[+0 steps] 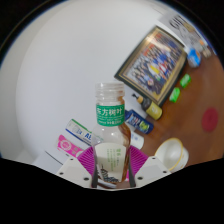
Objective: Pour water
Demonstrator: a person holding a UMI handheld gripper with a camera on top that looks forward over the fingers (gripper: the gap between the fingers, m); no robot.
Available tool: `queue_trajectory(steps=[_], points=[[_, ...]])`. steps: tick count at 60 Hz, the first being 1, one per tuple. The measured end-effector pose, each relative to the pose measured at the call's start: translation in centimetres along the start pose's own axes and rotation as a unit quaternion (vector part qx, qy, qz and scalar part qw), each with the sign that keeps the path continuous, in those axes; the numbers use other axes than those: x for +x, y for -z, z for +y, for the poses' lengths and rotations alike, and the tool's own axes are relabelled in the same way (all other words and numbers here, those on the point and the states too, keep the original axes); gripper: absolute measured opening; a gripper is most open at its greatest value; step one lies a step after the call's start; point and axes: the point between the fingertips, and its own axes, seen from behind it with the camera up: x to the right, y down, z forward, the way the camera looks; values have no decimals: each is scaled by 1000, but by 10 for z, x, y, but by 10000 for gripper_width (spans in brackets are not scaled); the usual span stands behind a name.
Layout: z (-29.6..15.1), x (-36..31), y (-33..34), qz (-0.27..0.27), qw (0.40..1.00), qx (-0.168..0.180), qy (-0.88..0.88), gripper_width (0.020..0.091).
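Bottle: standing upright between the jaws, white cap showing on top, so nothing is spilling yet.
Jaws: narrowed onto the bottle's lower body, both pink pads pressing its sides.
Cup: waiting on the surface just right of the bottle, likely the pouring target.

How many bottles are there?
1 clear: a bottle with a green label, upright between the tool's fingers. Small colourful items beyond it, near the framed picture, are too unclear to count.
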Motion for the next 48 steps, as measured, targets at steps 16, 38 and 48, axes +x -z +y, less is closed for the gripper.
queue_trajectory(steps=[16,38,48], points=[[-112,88,33,114,933,61,337,425],[-121,258,37,195,868,-17,456,429],[-108,283,35,189,873,-33,448,432]])
